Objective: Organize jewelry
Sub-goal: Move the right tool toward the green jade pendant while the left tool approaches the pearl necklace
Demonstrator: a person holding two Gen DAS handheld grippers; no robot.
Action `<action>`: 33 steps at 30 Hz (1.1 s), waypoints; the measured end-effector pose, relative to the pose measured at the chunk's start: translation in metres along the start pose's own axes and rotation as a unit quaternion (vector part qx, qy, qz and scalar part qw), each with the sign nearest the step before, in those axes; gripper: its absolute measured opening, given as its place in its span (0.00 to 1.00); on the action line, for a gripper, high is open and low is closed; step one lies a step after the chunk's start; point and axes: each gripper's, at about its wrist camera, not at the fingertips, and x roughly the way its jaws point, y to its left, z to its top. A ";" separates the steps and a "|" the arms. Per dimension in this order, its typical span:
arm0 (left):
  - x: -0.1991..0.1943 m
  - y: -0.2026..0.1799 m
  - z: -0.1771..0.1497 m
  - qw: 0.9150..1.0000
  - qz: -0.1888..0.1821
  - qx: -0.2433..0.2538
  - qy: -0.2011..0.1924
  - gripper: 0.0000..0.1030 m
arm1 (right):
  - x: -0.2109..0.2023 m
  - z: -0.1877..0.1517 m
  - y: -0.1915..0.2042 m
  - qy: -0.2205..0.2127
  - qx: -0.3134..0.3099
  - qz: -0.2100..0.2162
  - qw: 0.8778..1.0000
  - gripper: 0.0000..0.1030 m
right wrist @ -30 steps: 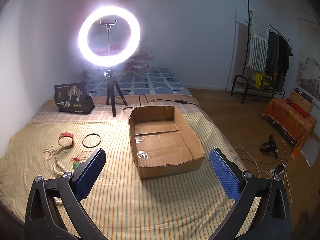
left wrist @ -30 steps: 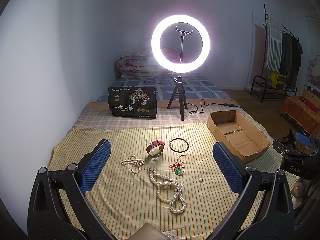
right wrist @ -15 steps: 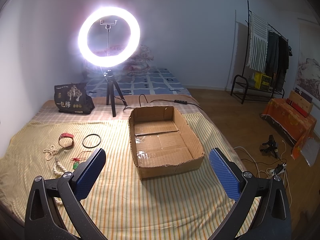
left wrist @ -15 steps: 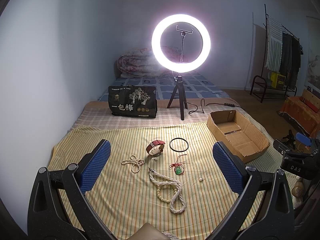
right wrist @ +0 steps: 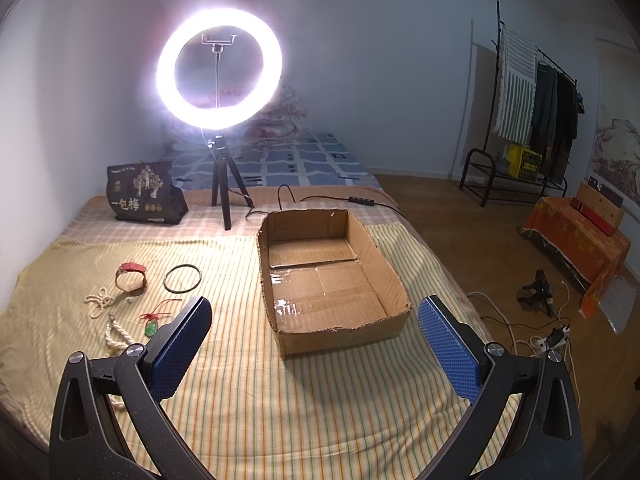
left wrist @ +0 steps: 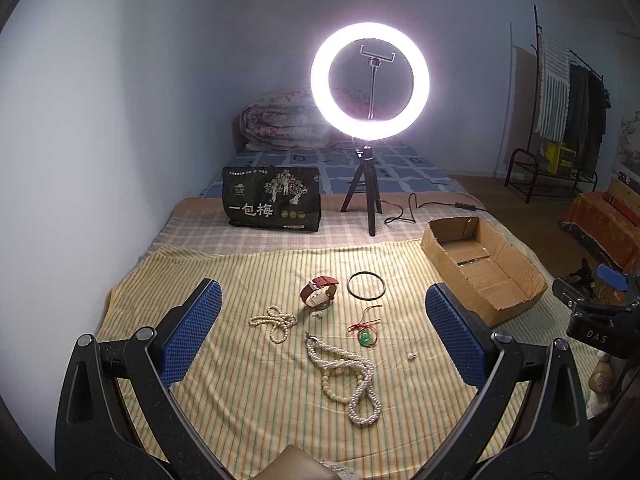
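Jewelry lies on a striped yellow cloth (left wrist: 248, 392): a red-strapped watch (left wrist: 318, 291), a black bangle (left wrist: 366, 286), a small pearl strand (left wrist: 275, 322), a green pendant on red cord (left wrist: 365, 332), a long pearl and bead necklace (left wrist: 350, 376) and a tiny earring (left wrist: 412, 356). My left gripper (left wrist: 322, 336) hovers open above these pieces, holding nothing. An open, empty cardboard box (right wrist: 332, 276) stands to the right. My right gripper (right wrist: 314, 346) is open in front of the box's near wall. The watch (right wrist: 131, 278) and bangle (right wrist: 182, 278) lie to its left.
A lit ring light on a tripod (left wrist: 370, 128) stands behind the cloth with its cable (left wrist: 424, 210) trailing right. A black printed bag (left wrist: 272, 200) sits at back left. A clothes rack (right wrist: 532, 120), an orange-covered stand (right wrist: 580, 240) and floor cables (right wrist: 532, 328) are off the bed's right side.
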 end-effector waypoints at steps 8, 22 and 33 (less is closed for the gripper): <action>0.017 0.031 0.000 0.999 0.022 -0.017 0.017 1.00 | 0.004 0.001 0.013 0.008 -0.017 -0.001 1.000 0.99; 0.061 0.086 -0.017 0.994 0.018 -0.060 0.092 0.85 | 0.032 -0.001 0.062 0.022 -0.089 0.100 0.991 0.99; 0.125 0.084 -0.038 0.966 -0.066 -0.116 0.219 0.56 | 0.084 0.000 0.090 0.081 -0.113 0.156 0.978 0.99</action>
